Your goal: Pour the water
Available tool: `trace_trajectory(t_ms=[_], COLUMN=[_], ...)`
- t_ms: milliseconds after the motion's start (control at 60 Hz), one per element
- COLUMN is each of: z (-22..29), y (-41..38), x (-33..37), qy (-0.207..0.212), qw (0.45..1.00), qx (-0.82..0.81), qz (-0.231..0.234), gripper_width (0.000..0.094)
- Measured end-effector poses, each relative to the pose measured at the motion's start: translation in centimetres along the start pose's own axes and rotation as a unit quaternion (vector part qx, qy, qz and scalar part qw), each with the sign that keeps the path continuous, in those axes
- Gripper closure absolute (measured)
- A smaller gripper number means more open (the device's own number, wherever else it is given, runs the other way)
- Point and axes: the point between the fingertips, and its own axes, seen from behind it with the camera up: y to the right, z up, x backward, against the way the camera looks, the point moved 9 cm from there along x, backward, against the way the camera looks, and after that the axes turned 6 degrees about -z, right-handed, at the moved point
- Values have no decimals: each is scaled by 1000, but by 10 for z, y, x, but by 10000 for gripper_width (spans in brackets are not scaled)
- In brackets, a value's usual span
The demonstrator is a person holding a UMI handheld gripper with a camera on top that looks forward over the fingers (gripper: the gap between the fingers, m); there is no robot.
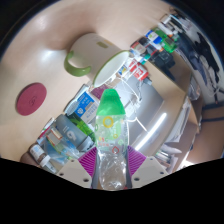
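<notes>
The gripper (pixel 113 172) is clamped on a clear plastic bottle with a green screw cap (pixel 113 140): both purple-padded fingers (pixel 90 164) press against its ribbed sides, one on each side. The bottle runs forward from between the fingers, its green cap (pixel 112 102) pointing away from the camera. Its wall is transparent and ridged, with glints along the ribs; whether water is inside cannot be told.

The whole scene appears strongly tilted. Beyond the cap stands a white ceramic mug with a pale green loop handle (pixel 88 56), resting on a smooth cream-coloured tabletop (pixel 40 60). The mug is rounded and glossy, with its handle turned toward the side of a flat, round, dark red coaster (pixel 31 96) that lies well apart from it on the same surface. The mug's inside is not visible, so its contents cannot be told.

Along the table's far edge, just beside the bottle's cap and running past the mug, is a crowded row of small bottles and cartons (pixel 140 62) with white, blue and green labels, too small to tell apart.
</notes>
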Motion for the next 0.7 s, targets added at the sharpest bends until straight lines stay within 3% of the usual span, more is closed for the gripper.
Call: trace_trajectory(t_ms=[133, 233, 350, 433, 533, 600, 700], z=[-11, -16, -7, 0, 24, 8, 22], y=[4, -3, -27, -37, -60, -75, -92], x=[3, 8, 23, 28, 32, 28, 29], qy=[-33, -76, -108, -101, -121, -124, -132], qw=[988, 924, 758, 596, 388, 333, 330], qx=[-151, -375, -642, -795, -911, -931, -931], qz=[-3, 11, 47, 53, 68, 84, 79], gripper_width=[540, 541, 540, 539, 542, 541, 541])
